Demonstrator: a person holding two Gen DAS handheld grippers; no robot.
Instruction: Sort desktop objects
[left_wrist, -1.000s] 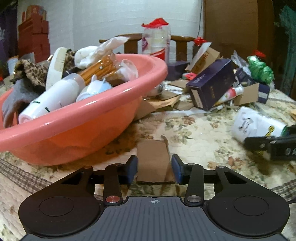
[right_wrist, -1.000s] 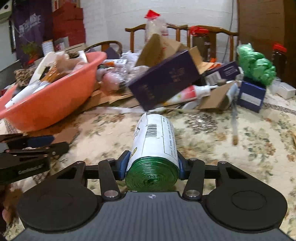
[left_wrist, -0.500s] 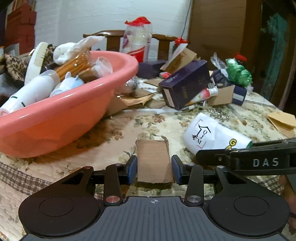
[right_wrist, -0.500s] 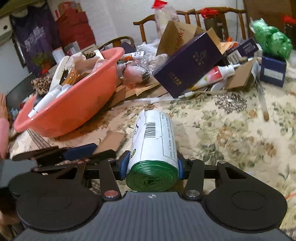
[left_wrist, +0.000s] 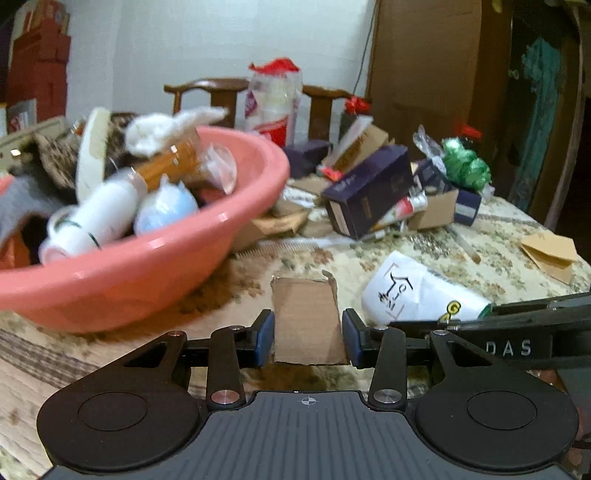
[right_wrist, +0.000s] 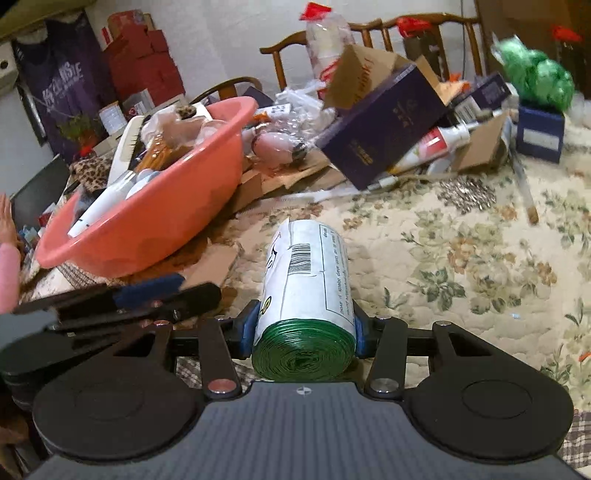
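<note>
My left gripper (left_wrist: 307, 341) is shut on a flat brown cardboard piece (left_wrist: 306, 317), held just above the flowered tablecloth. To its left stands a pink basin (left_wrist: 147, 266) piled with bottles, a brush and cloths. My right gripper (right_wrist: 304, 334) is shut on a green bag roll (right_wrist: 304, 288) wrapped in a white label. That same roll (left_wrist: 417, 295) shows in the left wrist view, close on the right of the cardboard. In the right wrist view the basin (right_wrist: 166, 221) lies to the upper left, with the left gripper's fingers (right_wrist: 147, 291) right beside mine.
A heap at the back holds a dark purple box (right_wrist: 380, 129), a tube, cardboard scraps and a green bundle (left_wrist: 465, 166). A white comb (left_wrist: 288, 251) and small silver bits (right_wrist: 469, 192) lie on the cloth. Wooden chairs stand behind. A pink sleeve (right_wrist: 7, 273) shows at the left edge.
The left gripper has risen a little with the cardboard and swung its view rightward. The right gripper, still holding the roll, has come close beside the left one and rolled slightly.
</note>
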